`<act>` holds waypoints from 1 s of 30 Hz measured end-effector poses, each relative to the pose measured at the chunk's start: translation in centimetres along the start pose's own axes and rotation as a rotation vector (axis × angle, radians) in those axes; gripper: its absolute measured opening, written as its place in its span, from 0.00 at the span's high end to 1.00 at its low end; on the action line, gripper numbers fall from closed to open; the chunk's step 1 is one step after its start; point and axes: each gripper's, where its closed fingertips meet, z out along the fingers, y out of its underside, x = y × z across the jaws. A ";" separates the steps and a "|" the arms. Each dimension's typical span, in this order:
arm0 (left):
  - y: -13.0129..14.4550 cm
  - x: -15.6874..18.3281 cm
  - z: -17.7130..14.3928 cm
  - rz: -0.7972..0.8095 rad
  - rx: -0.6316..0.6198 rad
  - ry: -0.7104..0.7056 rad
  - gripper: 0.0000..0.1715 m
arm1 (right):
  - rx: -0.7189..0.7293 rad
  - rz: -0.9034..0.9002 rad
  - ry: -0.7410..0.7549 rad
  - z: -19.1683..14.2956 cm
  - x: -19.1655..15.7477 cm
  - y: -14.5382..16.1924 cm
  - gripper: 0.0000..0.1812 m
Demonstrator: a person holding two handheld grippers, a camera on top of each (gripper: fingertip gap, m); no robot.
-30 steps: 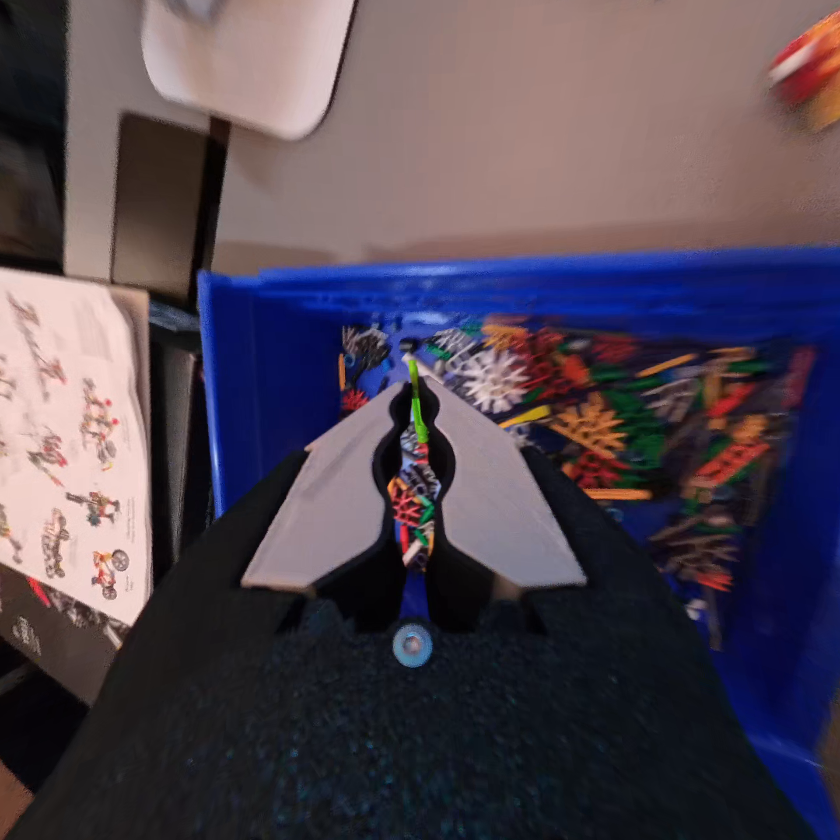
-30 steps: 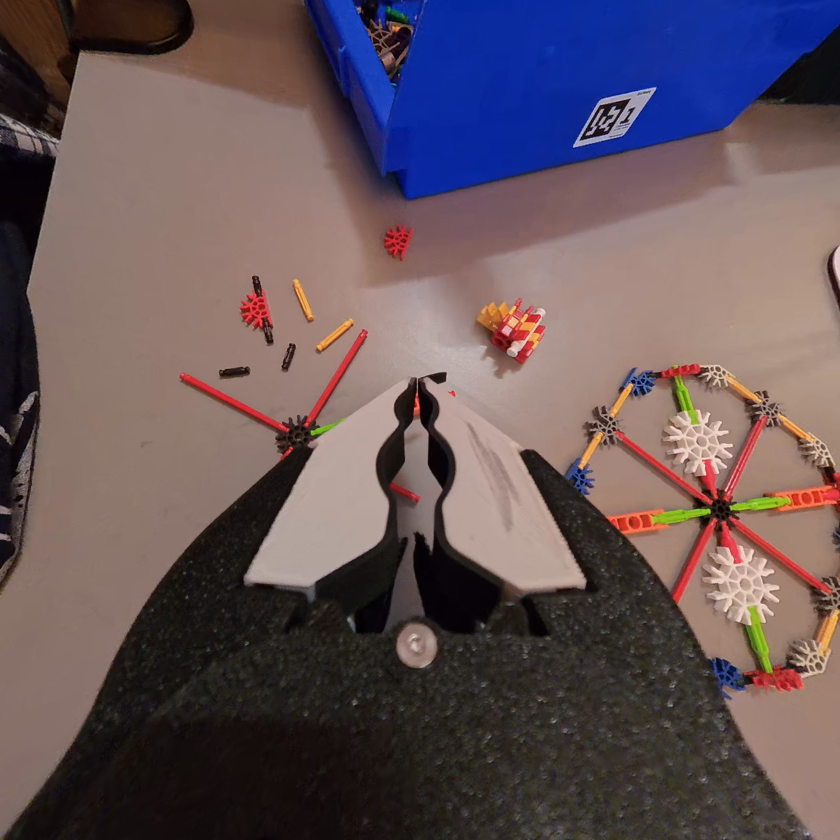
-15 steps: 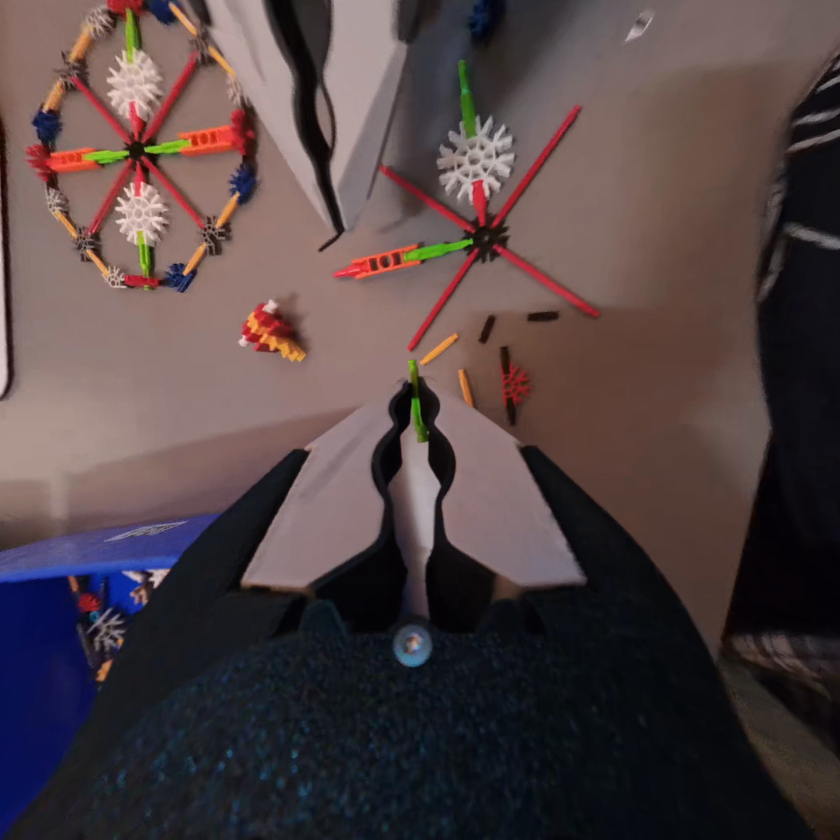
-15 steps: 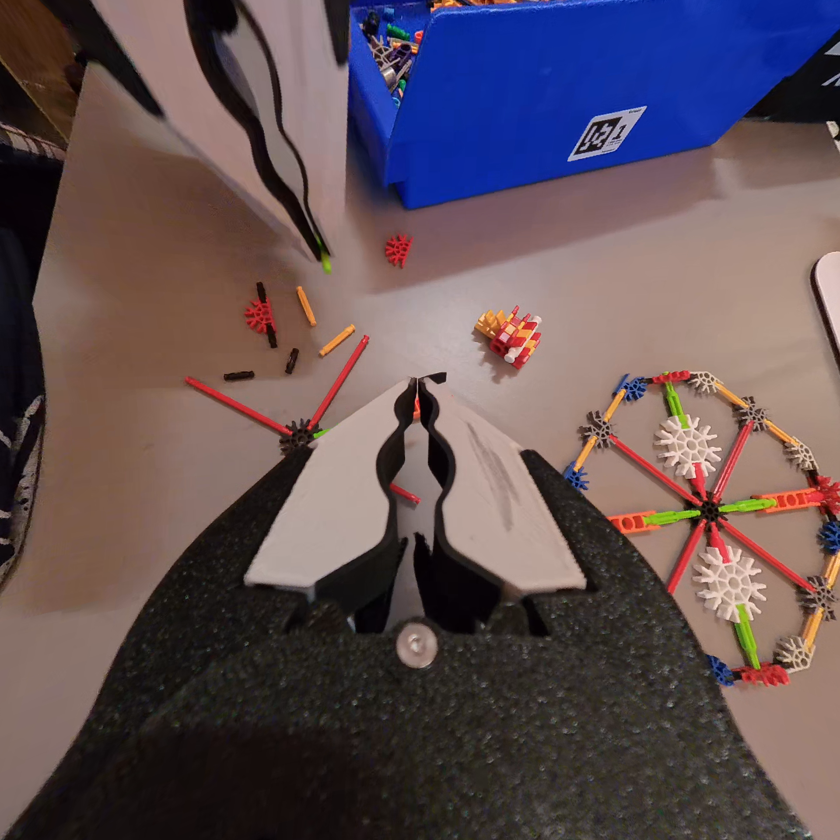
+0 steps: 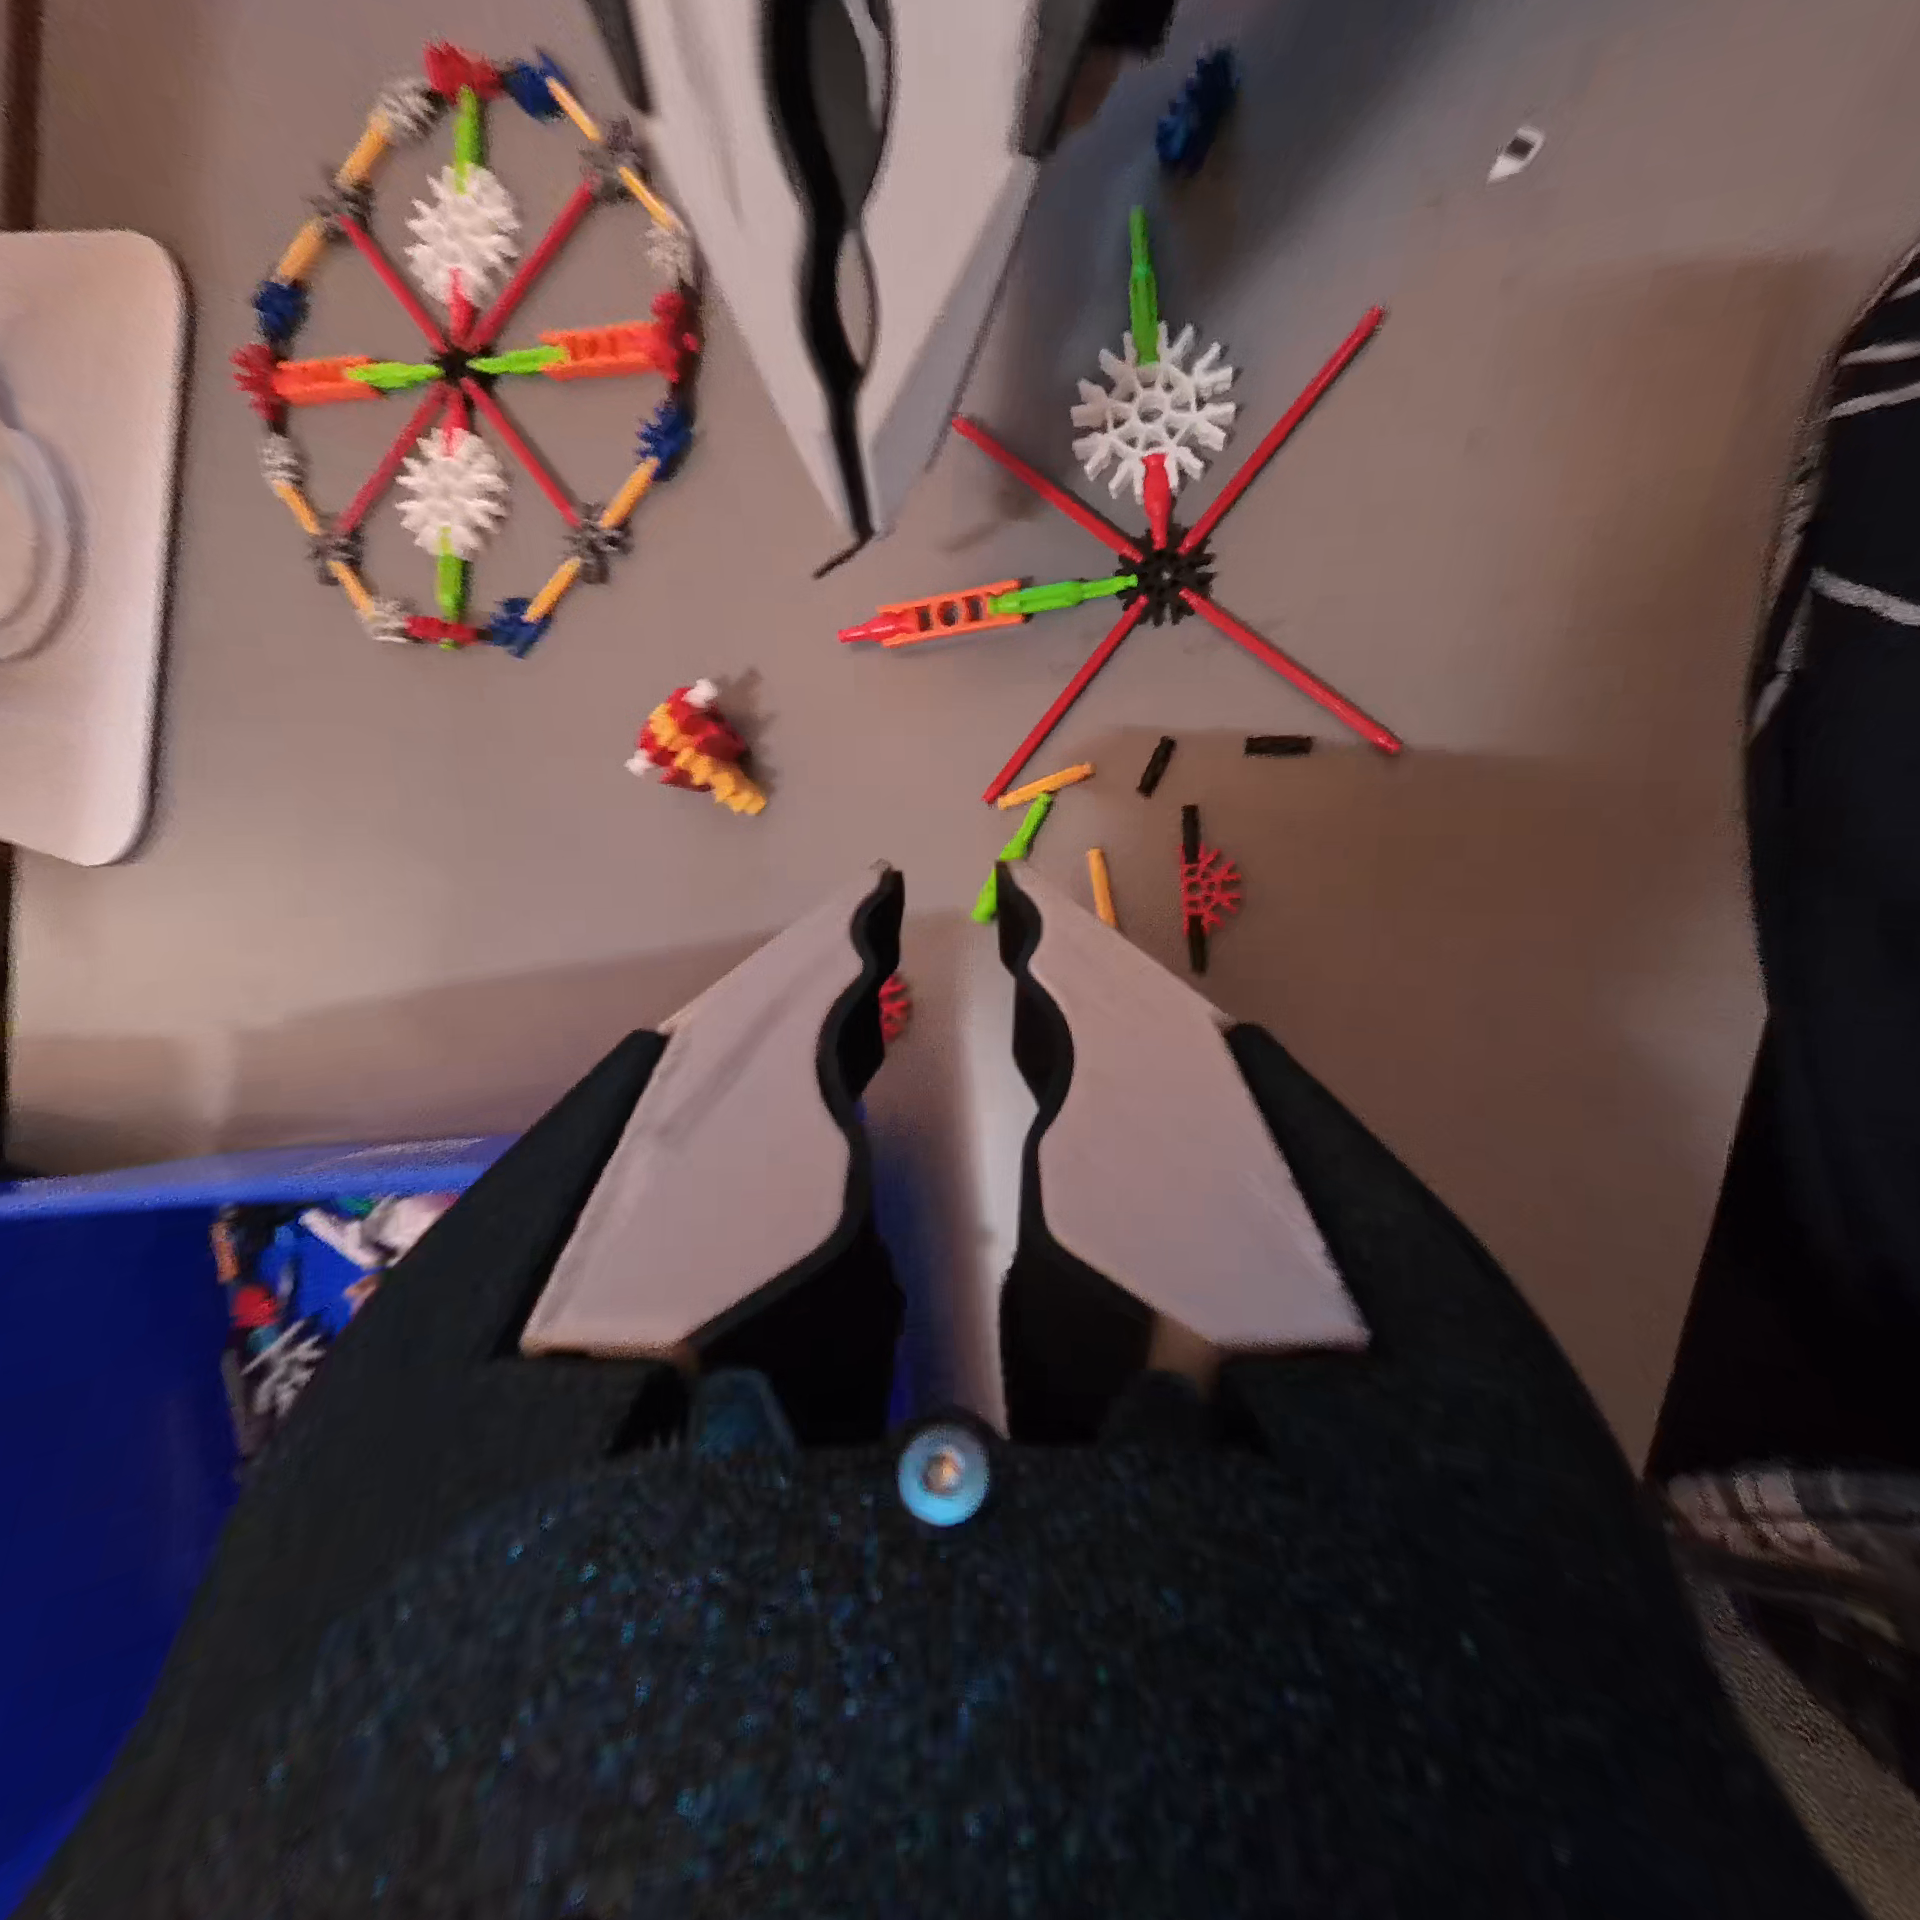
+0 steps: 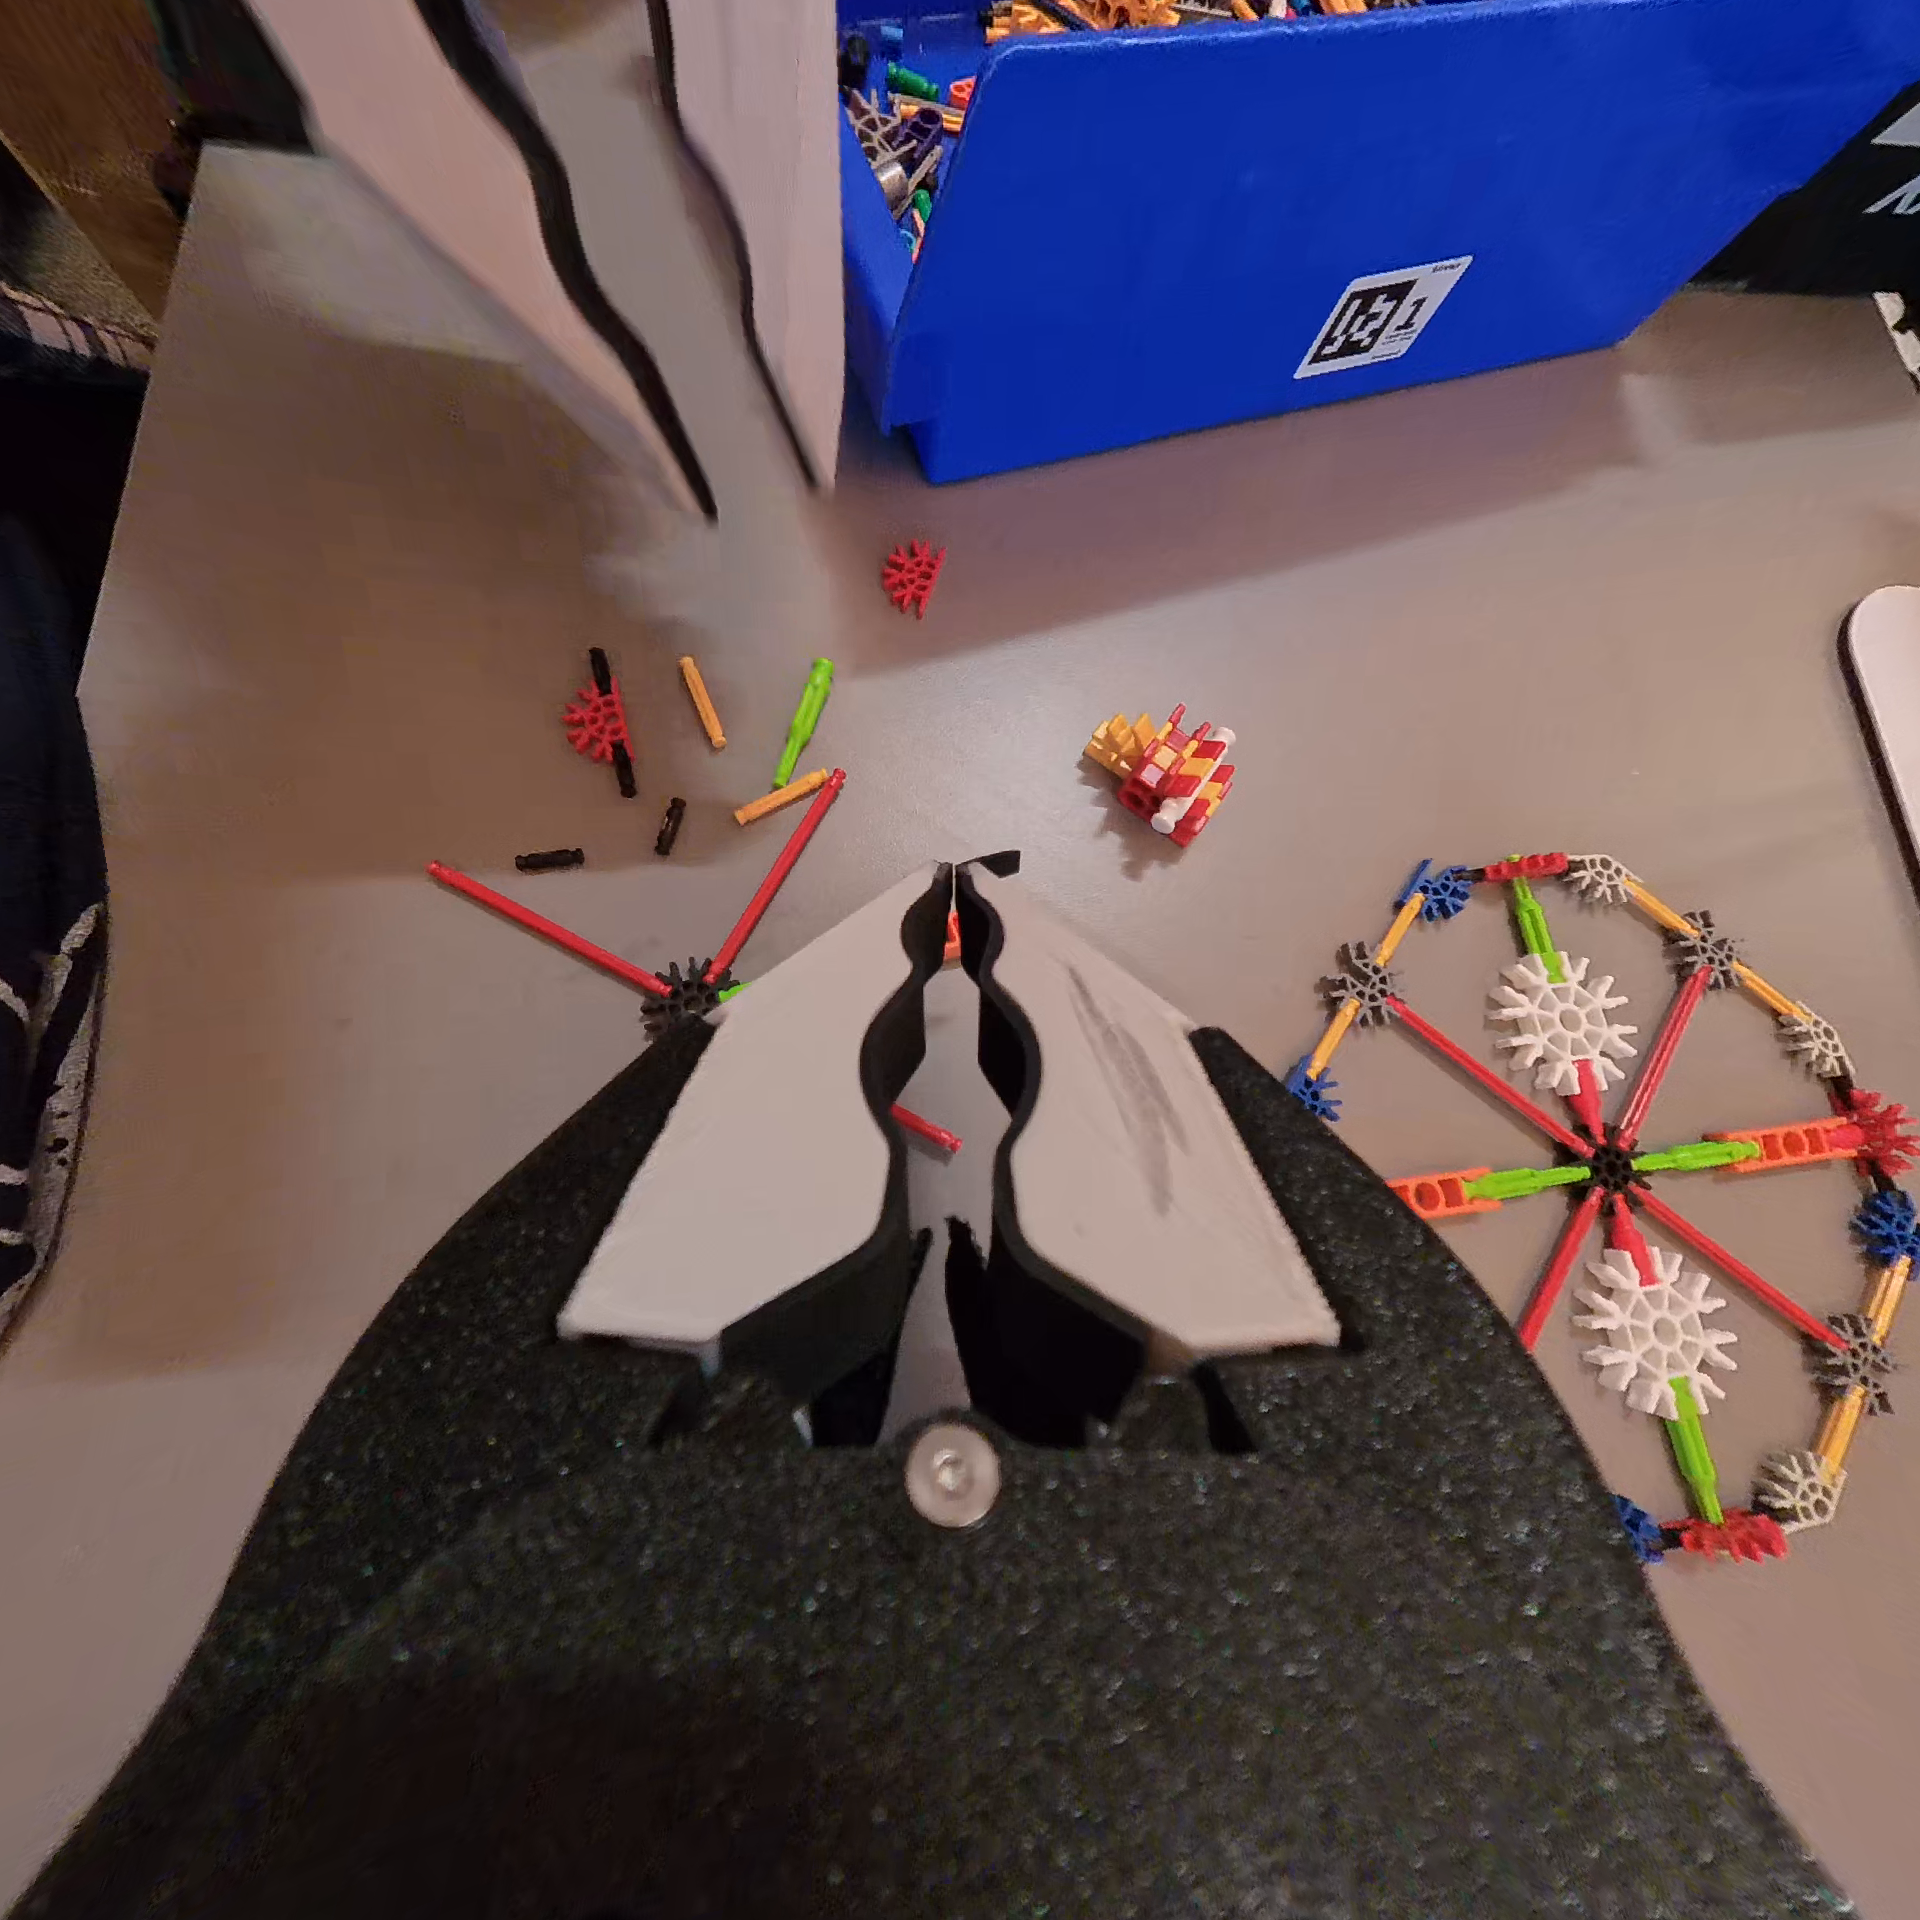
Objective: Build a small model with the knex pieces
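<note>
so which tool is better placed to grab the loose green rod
Left. The left tool is open with the green rod lying right at its tips; the right tool is shut and farther off.

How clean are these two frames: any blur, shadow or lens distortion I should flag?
Left wrist view: soft throughout, the finished wheel and right gripper smeared. Right wrist view: sharp on its own right gripper and the loose green rod, only the left gripper smeared, shadow beneath it; wide-angle bowing in both.

I see dim, warm light, soft shadows on the table [image 6: 1351,623], left view motion-blurred, edges wide-angle bent.
</note>
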 end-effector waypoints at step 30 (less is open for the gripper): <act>18.9 -19.2 2.2 -0.269 -0.382 -0.017 0.93 | -0.020 0.001 -0.009 0.4 -0.1 0.5 1.00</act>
